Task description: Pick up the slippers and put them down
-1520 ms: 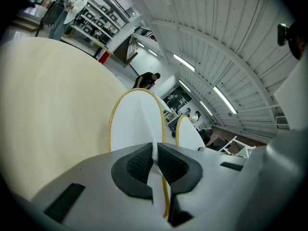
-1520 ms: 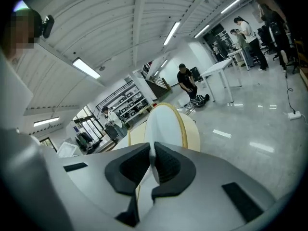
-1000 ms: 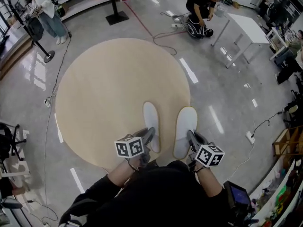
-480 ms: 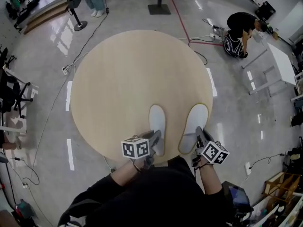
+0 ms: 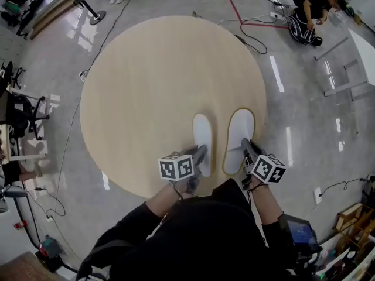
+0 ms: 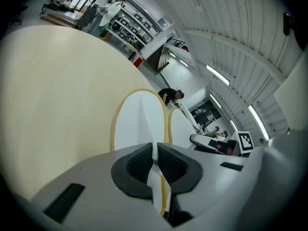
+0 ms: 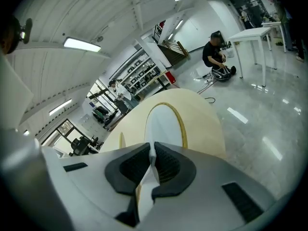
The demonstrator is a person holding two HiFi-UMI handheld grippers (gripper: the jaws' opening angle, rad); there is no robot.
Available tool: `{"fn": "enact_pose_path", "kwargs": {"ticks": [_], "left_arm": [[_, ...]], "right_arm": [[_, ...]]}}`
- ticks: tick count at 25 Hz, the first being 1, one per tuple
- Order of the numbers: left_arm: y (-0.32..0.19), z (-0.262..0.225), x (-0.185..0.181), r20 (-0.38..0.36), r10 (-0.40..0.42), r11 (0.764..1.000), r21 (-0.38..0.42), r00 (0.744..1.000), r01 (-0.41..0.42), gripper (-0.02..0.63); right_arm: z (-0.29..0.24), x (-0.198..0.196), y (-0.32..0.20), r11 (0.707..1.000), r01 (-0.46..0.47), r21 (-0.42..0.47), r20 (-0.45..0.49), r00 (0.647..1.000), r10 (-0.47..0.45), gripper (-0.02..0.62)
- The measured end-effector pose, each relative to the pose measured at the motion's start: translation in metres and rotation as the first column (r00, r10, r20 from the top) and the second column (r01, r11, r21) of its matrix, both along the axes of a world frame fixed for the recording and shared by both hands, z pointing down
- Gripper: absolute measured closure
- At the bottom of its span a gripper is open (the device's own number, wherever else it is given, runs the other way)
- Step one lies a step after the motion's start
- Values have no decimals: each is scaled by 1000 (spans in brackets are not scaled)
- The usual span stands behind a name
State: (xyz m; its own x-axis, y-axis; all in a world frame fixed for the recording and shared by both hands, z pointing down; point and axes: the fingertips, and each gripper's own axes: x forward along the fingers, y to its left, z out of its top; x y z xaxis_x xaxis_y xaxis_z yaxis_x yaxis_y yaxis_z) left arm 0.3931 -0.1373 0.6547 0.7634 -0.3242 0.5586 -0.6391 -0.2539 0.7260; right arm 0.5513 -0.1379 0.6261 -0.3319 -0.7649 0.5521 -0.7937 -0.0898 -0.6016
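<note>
The round worktop [image 5: 146,81] lay bare across its whole upper and left part, giving a gripper open room to pass. Only its lower right rim was taken up. There the left-hand slipper [image 5: 203,134] and the right-hand slipper [image 5: 240,130] lay side by side, with a narrow strip of bare wood between them. The left gripper [image 5: 200,153] was clamped on the heel of the one, the right gripper [image 5: 246,147] on the heel of the other. The person's dark-clad body [image 5: 199,233] closed off the lower middle of the frame. On the floor, cables [image 5: 253,42] trailed at the upper right near a crouching person [image 5: 307,4], and a stand's base [image 5: 96,17] stood at the upper left.
</note>
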Motion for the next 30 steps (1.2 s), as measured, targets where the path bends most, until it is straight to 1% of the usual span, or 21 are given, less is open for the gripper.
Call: {"fn": "enact_pose_path", "kwargs": {"ticks": [3,5,9,12,18,25,26,27,28,30], "left_arm": [[-14,16,35,21,-3,1000,-13,1000,4,571],[-20,25,52,37,-6,1000,-17,999,7,571],[-36,44,82,65,-16,1000,-22,998,17,571],[-45,56,101,82,-4,1000,-26,997,7,571],[-56,77,123,114,14,999,-42,993,-9,571],[-59,77,137,111,58,998,-19,992,-56,568],[-60,76,139,114,59,998,-15,992,-58,546],[-59,76,140,116,59,998,-14,992,-58,480],[-58,76,140,118,60,998,-15,991,-59,432],[-56,73,138,127,62,998,-9,990,-61,406]], "right_arm": [[17,30,-17,999,25,-26,7,1000,-24,566],[26,44,-24,998,40,-39,9,999,-39,566],[52,64,-44,993,88,-81,15,996,-87,566],[71,71,-56,987,117,-112,18,993,-116,566],[94,80,-66,979,149,-138,16,989,-148,566],[90,79,-68,977,183,-107,-49,981,-189,561],[88,79,-68,977,186,-102,-57,980,-192,539],[87,79,-68,978,186,-99,-64,979,-193,483],[85,79,-67,978,184,-97,-72,979,-191,430],[78,78,-65,980,175,-89,-98,978,-184,386]]}}
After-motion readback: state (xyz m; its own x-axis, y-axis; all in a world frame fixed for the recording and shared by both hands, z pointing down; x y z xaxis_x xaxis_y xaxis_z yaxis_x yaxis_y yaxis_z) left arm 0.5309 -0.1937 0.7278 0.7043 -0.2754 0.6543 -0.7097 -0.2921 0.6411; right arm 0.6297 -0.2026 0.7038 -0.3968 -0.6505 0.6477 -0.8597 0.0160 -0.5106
